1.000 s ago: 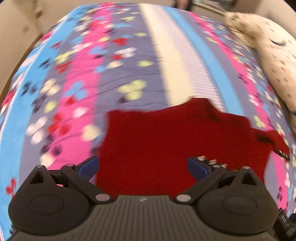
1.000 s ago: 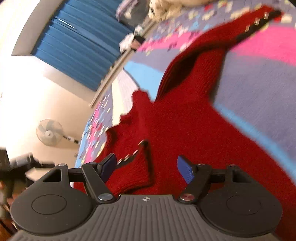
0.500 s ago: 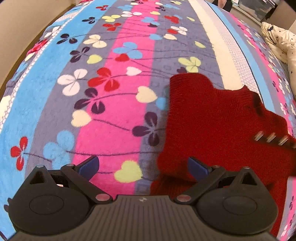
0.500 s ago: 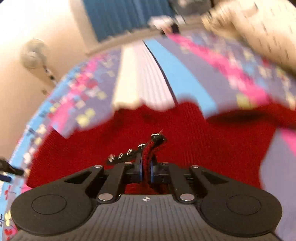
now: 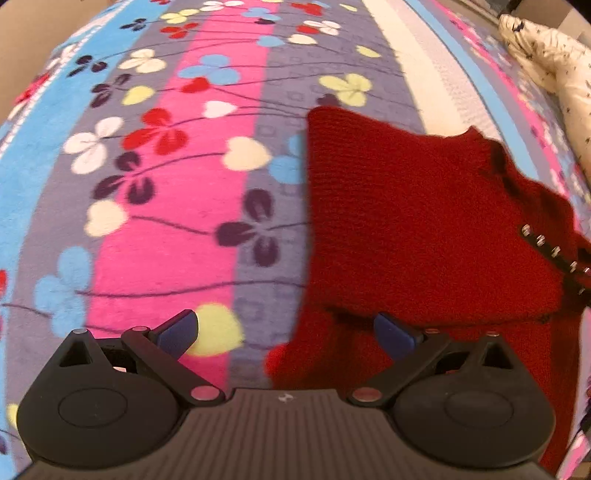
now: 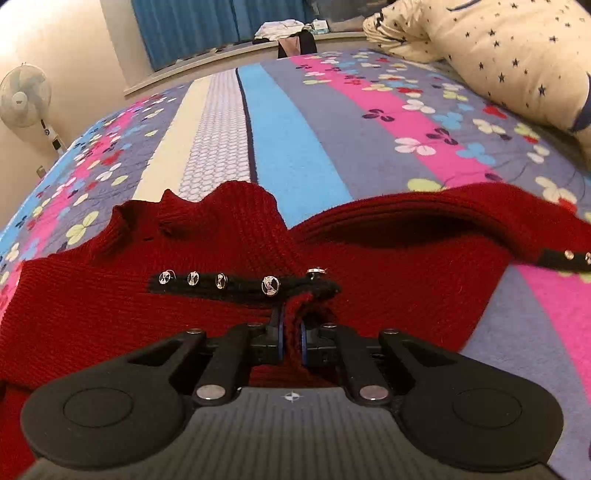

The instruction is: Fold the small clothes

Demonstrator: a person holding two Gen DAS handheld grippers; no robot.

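Note:
A small red knitted sweater (image 5: 413,221) lies on the flowered striped bedspread (image 5: 177,184), partly folded over itself. It has a black strip with silver buttons (image 6: 229,282), also visible in the left wrist view (image 5: 554,254). My right gripper (image 6: 290,334) is shut on a pinch of the sweater's red knit just below the black strip. My left gripper (image 5: 286,332) is open and empty, hovering at the sweater's left lower edge; its right finger (image 5: 395,334) is over the red knit, its left finger (image 5: 177,332) over the bedspread.
A cream pillow with dark stars (image 6: 498,48) lies at the right, also seen in the left wrist view (image 5: 554,62). A standing fan (image 6: 24,98) is by the wall at left. Blue curtains (image 6: 221,26) hang behind the bed.
My right gripper closed on the sweater's knit by the button strip and carried it over the garment. My left gripper stayed open and shifted left, so the sweater now sits to its right.

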